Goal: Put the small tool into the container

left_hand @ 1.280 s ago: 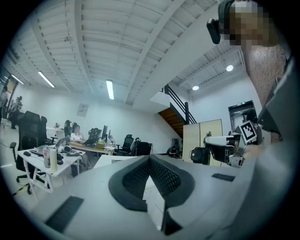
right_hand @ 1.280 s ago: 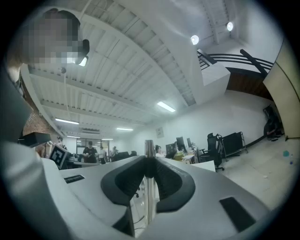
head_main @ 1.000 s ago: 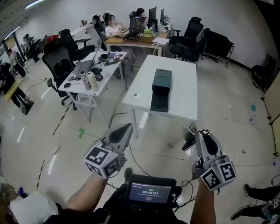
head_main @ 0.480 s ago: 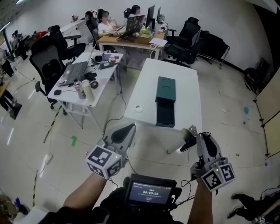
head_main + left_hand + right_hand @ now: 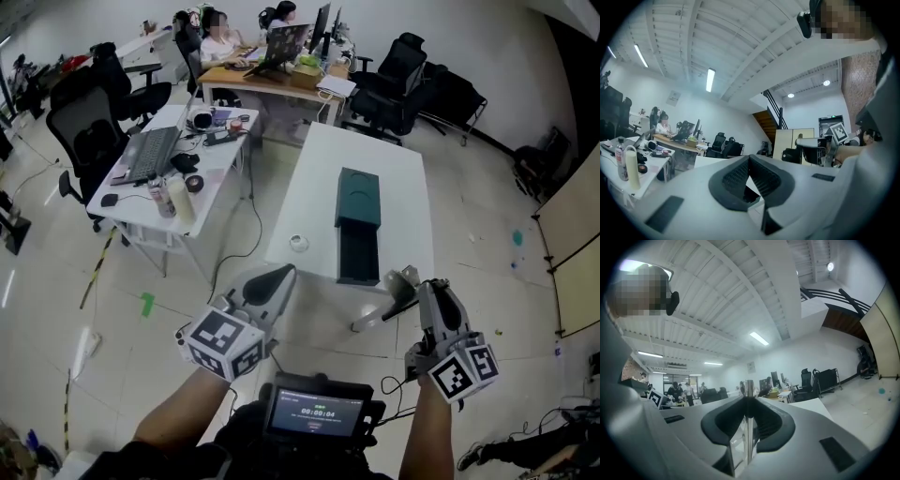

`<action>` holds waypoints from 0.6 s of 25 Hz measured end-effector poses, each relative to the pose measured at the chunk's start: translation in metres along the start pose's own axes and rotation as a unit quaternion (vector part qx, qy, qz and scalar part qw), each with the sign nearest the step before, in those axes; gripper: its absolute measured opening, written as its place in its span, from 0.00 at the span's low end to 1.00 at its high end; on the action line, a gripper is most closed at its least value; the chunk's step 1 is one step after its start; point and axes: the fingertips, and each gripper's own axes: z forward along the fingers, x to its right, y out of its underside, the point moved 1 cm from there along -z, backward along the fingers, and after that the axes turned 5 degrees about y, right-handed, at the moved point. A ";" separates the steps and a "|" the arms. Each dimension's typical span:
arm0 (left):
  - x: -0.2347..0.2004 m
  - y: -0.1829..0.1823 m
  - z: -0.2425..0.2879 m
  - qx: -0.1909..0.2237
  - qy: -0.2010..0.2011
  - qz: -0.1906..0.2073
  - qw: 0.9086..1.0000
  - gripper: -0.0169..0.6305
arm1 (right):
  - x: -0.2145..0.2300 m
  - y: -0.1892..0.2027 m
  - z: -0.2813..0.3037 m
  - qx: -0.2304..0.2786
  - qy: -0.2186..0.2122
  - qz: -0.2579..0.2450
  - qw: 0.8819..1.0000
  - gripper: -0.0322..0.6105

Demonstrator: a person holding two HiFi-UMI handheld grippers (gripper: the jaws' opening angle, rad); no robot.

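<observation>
Standing mid-floor, the white table [image 5: 314, 178] bears the dark green container [image 5: 358, 195] lengthwise along its middle. Short of the table's near edge, the left gripper [image 5: 281, 274] hangs with its jaws closed together on nothing. The right gripper [image 5: 428, 289], off the table's near right corner, is clamped on the small tool [image 5: 382, 307], a slim metal bar held by that corner, apart from the container.

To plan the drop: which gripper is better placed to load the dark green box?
Right: the right gripper clamps the small silvery metal tool; the left gripper is shut, empty.
</observation>
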 end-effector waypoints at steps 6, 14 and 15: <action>-0.025 0.003 0.026 -0.011 -0.017 0.005 1.000 0.05 | 0.024 0.010 0.042 -0.010 -0.013 0.007 1.000 0.17; -0.049 -0.021 0.091 -0.006 -0.056 0.027 0.998 0.05 | 0.071 0.004 0.105 -0.019 -0.063 0.007 0.998 0.17; -0.051 -0.024 0.101 -0.007 -0.060 0.027 0.998 0.05 | 0.079 0.002 0.113 -0.020 -0.070 0.006 0.997 0.17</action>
